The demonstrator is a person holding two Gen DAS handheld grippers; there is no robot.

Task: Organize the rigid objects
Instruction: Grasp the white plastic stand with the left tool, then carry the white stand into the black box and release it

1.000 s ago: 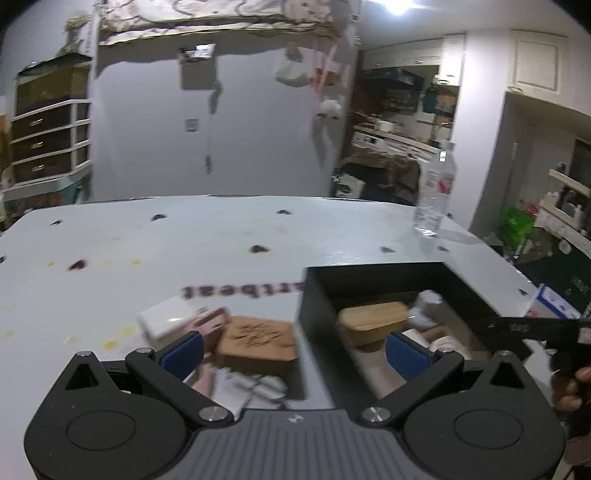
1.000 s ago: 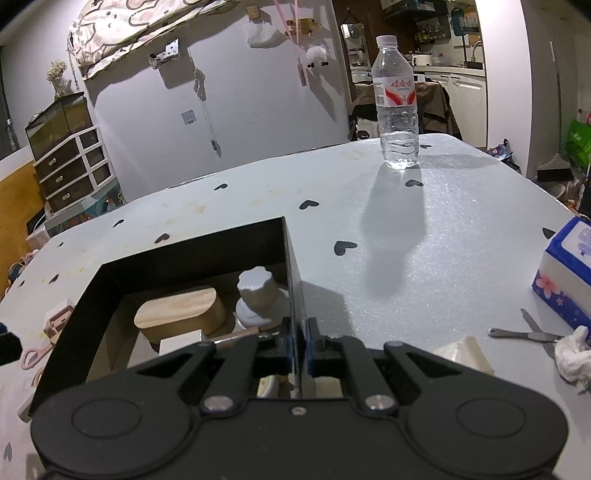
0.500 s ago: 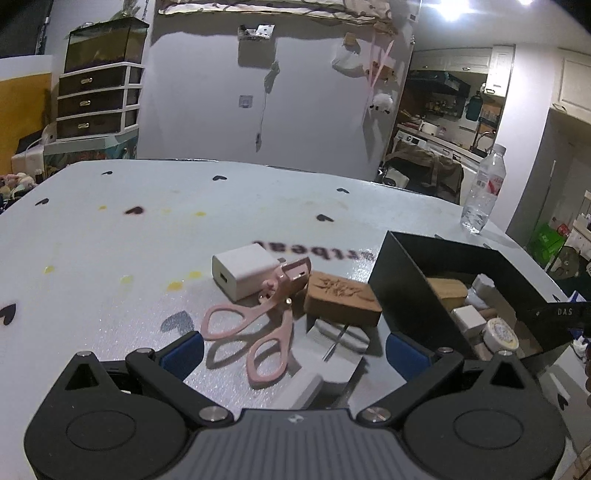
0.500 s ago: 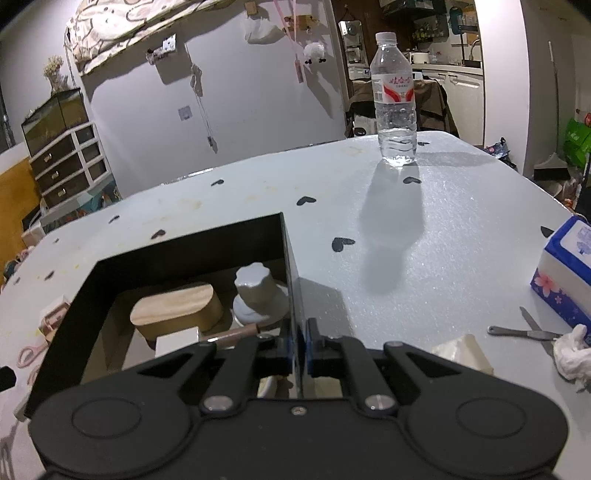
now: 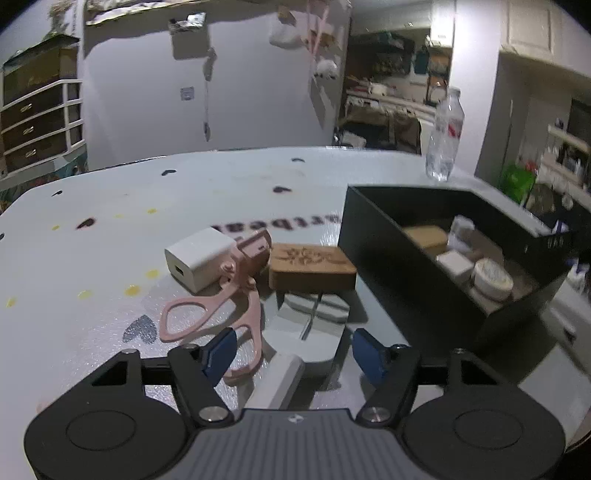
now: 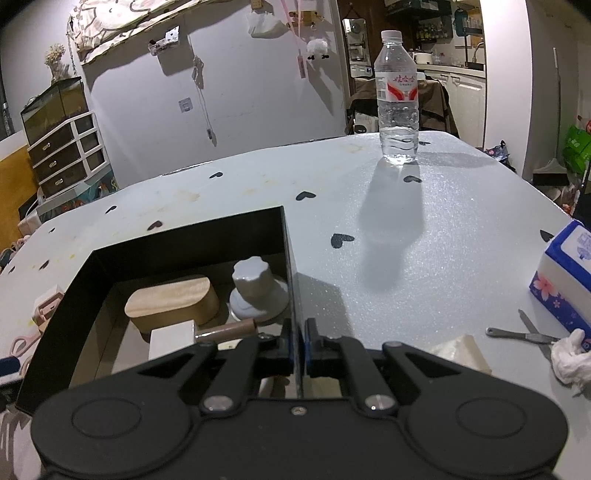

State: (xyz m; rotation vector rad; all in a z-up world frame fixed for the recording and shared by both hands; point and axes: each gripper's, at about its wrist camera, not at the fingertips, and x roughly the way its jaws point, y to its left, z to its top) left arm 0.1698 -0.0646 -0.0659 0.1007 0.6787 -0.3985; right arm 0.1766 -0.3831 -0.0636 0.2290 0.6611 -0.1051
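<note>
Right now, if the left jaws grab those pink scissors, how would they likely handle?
The pink scissors look like rigid plastic, so probably light. They lie flat, unlikely to roll. Their tip touches the white charger, which may get nudged.

White wall [image 6: 258, 110] standing behind pale heart-dotted table [image 6: 424, 221]. Drawer unit [image 6: 64, 151] sitting at left, glass tank [image 6: 55, 107] resting on top. Kitchen cabinets [image 6: 465, 99] showing through doorway at right. Patterned fabric [image 6: 110, 26] hanging high.
</note>
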